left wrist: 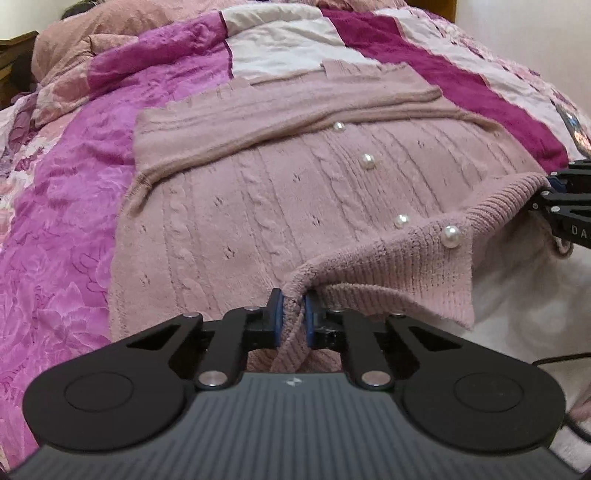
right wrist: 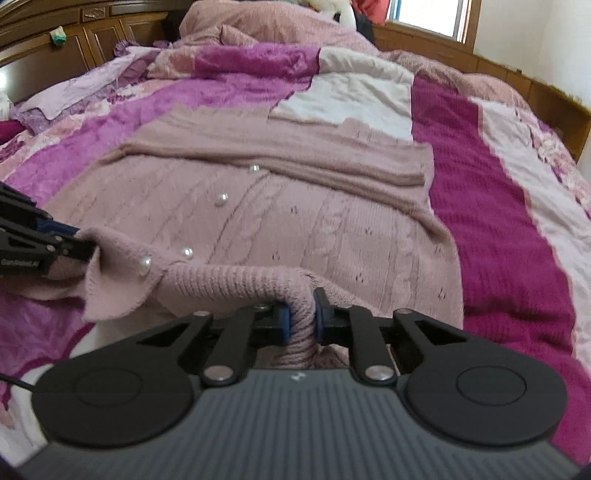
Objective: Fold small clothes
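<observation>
I have the left claw point(left wrist: 293, 317) pinched on the ribbed hem of the pink cardigan point(left wrist: 295, 199), the blue pads point(left wrist: 277, 314) squeezing a bunched fold of knit that hangs down between them. From the left wrist view the right claw point(left wrist: 546, 190) shows at three o'clock, gripping the same hem further along, so the ribbed edge is raised off the bed between the two claws.

From the right wrist view my right claw point(right wrist: 300, 317) is pressed together on a thick roll of that hem, the knit wedged between its pads point(right wrist: 283, 325). The left claw point(right wrist: 79, 245) sits at nine o'clock, clamped on the hem's other end.

The cardigan lies flat on the patchwork quilt point(right wrist: 491, 206) of the bed, its cable-knit body stretching toward twelve o'clock. A row of pearl buttons point(left wrist: 368, 161) runs up its front, the nearest one on the lifted hem. Both sleeves point(right wrist: 280, 155) are folded across the far part of the garment. A wooden headboard point(right wrist: 74, 40) stands at eleven o'clock in the right view, and a window point(right wrist: 428, 18) sits at one o'clock.
</observation>
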A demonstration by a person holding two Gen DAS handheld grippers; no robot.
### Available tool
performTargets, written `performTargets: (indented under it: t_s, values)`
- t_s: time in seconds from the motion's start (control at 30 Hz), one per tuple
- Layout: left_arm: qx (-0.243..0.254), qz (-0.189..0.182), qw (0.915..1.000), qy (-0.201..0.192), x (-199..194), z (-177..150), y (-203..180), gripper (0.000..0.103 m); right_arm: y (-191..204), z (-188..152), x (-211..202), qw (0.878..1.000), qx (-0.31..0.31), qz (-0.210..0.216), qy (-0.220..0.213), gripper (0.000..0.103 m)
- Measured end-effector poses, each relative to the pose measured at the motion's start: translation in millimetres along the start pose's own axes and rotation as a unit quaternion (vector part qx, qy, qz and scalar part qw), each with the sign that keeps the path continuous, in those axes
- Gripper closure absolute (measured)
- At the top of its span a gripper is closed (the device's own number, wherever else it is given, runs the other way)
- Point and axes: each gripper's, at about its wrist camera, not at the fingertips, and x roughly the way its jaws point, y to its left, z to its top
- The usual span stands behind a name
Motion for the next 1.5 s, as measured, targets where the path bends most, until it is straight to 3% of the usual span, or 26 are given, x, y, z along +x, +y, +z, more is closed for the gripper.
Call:
performTargets:
  t_s: [0.9,1.37,1.5]
  values:
    - [-0.039,0.013,0.9964,-0.075,-28,27,9,0.091,2,22,-11,0.997,0.025,-0.015,-0.067,0.088]
    - [-0.039,0.032,0.9884,-0.143,-39,73,16,0.092,-3,58,-8,0.992,0.015,-0.035,-0.123,0.089]
    - [-0.031,0.046,0.9838,-0.171,-42,91,18,0.098,-6,71,-6,0.989,0.017,-0.041,-0.141,0.089]
